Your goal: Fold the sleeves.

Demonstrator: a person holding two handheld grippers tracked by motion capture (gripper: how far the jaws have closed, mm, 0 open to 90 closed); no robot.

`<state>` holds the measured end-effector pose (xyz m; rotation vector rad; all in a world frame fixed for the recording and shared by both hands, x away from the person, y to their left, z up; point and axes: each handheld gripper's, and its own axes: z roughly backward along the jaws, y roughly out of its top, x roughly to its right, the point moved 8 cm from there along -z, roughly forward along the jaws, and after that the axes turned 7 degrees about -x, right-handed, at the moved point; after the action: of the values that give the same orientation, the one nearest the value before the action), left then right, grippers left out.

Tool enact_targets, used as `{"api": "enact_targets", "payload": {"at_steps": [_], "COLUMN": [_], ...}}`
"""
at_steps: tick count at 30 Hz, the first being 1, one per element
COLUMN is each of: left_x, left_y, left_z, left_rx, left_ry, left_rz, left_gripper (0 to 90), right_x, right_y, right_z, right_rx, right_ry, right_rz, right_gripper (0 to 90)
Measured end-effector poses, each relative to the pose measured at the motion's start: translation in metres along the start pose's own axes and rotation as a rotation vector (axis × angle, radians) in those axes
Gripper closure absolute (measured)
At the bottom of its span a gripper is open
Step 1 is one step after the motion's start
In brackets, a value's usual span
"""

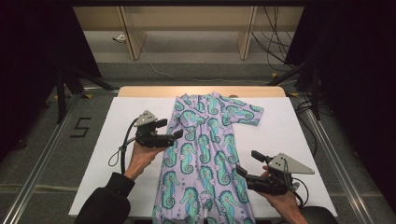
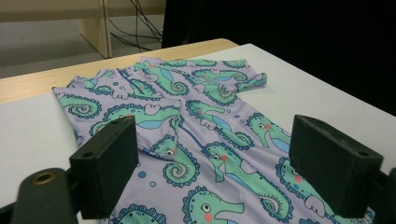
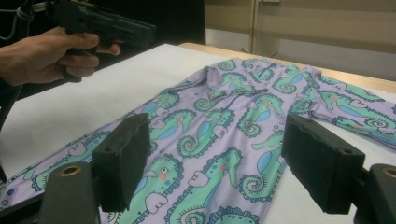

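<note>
In the high view, a lilac onesie [image 1: 205, 158] printed with green seahorses lay flat down the middle of a white table [image 1: 116, 126], its collar at the far end and its legs reaching the near edge. Its right sleeve stretched out to the right at the far end, while the left sleeve was folded in over the chest. The left gripper [image 1: 169, 130] hovered at the garment's left edge, near the folded sleeve, with its jaws spread and nothing between them. The right gripper [image 1: 249, 164] sat at the garment's right edge, nearer to the person, its jaws likewise spread and empty. A hand held each tool from the near side, and a dark sleeve [image 1: 105, 200] covered the left forearm.

In the left gripper view, the left gripper [image 2: 212, 154] had its two black jaws standing wide apart above the onesie [image 2: 205, 140], with the folded sleeve's edge lying between them on the cloth. The wooden table edge [image 2: 28, 84] ran along the far side.

In the right gripper view, the right gripper [image 3: 215, 163] held its jaws wide apart over the onesie [image 3: 219, 126], gripping nothing. At the far left, a hand [image 3: 42, 56] held the left gripper [image 3: 140, 32] above the white table [image 3: 93, 98].
</note>
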<state>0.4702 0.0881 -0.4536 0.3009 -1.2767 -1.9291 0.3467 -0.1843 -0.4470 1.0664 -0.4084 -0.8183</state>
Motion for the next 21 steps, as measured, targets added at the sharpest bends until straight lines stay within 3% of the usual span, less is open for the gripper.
{"api": "enact_targets", "payload": {"at_steps": [8, 16, 21], "left_x": [0.010, 0.022, 0.028], "left_y": [-0.006, -0.014, -0.019], "left_z": [0.009, 0.016, 0.021], "left_rx": [0.025, 0.039, 0.052], "left_ry": [-0.023, -0.049, -0.059], "left_rz": [0.002, -0.023, -0.035], "left_gripper": [15.4, 15.4, 15.4], "right_x": [0.006, 0.012, 0.018], "right_y": [0.001, 0.003, 0.004], "right_z": [-0.001, -0.004, -0.009], "right_rx": [0.002, -0.001, -0.022], "right_ry": [-0.004, -0.011, 0.008], "right_rz": [-0.017, -0.026, -0.055], "right_gripper": [24.8, 24.7, 24.5]}}
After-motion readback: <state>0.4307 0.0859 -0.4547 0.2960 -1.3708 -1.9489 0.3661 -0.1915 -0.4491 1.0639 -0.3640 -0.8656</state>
